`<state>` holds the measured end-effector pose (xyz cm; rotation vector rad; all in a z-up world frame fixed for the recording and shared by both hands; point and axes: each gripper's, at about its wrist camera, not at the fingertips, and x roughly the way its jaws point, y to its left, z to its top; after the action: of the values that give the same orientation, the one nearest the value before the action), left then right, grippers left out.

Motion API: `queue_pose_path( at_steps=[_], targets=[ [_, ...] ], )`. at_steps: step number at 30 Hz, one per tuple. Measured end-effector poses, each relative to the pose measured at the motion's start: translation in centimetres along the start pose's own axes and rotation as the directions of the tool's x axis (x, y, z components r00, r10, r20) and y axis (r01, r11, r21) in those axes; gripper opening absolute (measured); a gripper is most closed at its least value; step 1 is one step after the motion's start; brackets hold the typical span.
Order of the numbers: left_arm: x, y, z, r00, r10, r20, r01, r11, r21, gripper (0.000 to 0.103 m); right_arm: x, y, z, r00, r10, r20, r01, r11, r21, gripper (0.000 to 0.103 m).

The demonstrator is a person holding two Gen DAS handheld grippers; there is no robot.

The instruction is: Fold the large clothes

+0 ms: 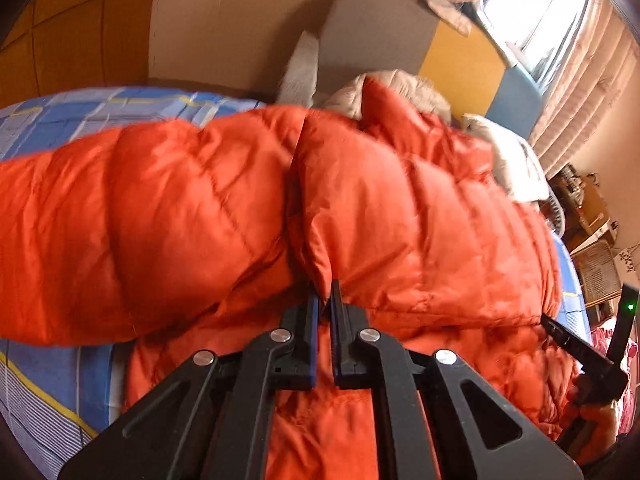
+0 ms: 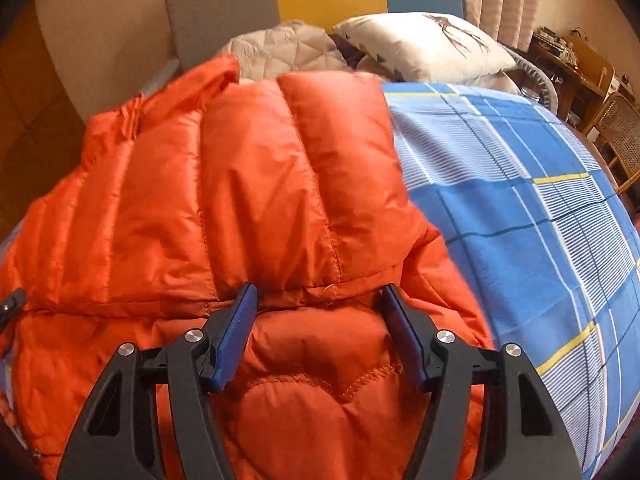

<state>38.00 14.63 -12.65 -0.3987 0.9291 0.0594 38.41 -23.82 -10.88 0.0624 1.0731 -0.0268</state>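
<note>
The left gripper (image 1: 325, 294) points forward and slightly down, its blue-padded fingers (image 1: 313, 312) drawn almost together, pinching a thin fold of the orange down jacket (image 1: 200, 208) at their tips. The right gripper (image 2: 318, 300) has its fingers (image 2: 240, 320) spread wide, tips resting against the jacket's hem without clamping it. In the left wrist view the right gripper also shows at the far right edge, held by the person's hand (image 1: 592, 416).

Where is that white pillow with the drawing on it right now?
In the right wrist view the white pillow lies at the head of the bed, upper right, behind the orange jacket and beside a beige quilted garment.
</note>
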Motion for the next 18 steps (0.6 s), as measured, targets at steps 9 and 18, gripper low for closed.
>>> queue_pose_path(
  at_steps=[9,18],
  targets=[
    [-2.7,1.4,-2.1,0.999,0.004,0.042,-0.001,0.997,-0.080,0.051,-2.6,0.2,-1.6,1.000,0.000,0.028,0.001,1.000,-0.007,0.069],
    [-6.9,4.7,-4.7,0.992,0.075,0.097,-0.068,0.995,-0.077,0.064,-5.4,1.7,-5.8,0.999,-0.010,0.031,0.012,0.995,-0.097,0.075]
  ],
)
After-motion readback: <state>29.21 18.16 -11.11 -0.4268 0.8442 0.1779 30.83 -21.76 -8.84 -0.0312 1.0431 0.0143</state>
